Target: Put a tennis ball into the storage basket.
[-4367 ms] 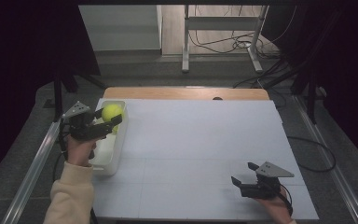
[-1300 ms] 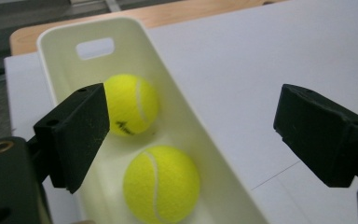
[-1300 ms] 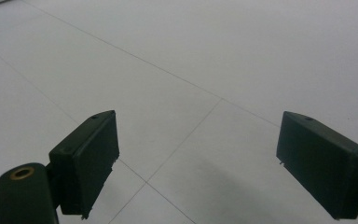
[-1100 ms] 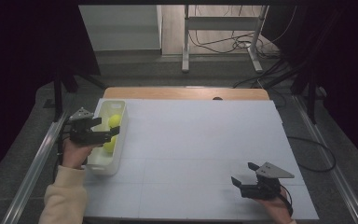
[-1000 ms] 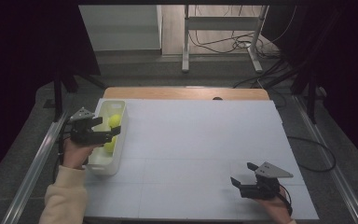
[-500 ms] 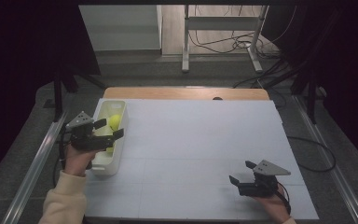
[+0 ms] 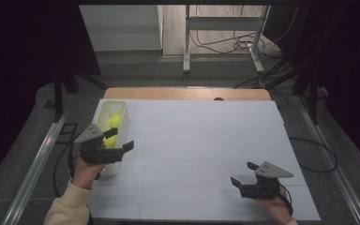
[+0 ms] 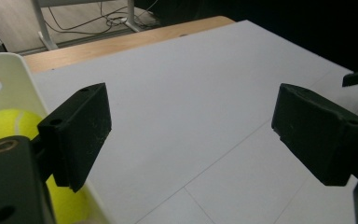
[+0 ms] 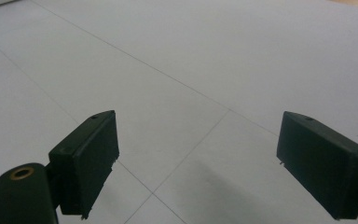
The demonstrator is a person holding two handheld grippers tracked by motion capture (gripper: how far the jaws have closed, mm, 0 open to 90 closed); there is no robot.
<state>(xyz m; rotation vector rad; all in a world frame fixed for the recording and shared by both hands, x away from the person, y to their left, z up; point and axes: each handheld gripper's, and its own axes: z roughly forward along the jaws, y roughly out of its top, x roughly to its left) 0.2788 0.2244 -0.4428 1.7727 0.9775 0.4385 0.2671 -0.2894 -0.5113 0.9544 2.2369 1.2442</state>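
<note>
Judging by their fuzzy felt, the two tennis balls in the white bin at nine o'clock on the bench are light, springy and best pinched across the middle, while left tongs, jaws lately narrowing on nothing, and right tongs gape empty.

No writing, label, brand, number or sign can be read anywhere in these views. The yellow tennis balls carry no legible print, only a pale seam. The white bin has plain walls, and the white table sheet bears nothing but thin grid lines.
</note>
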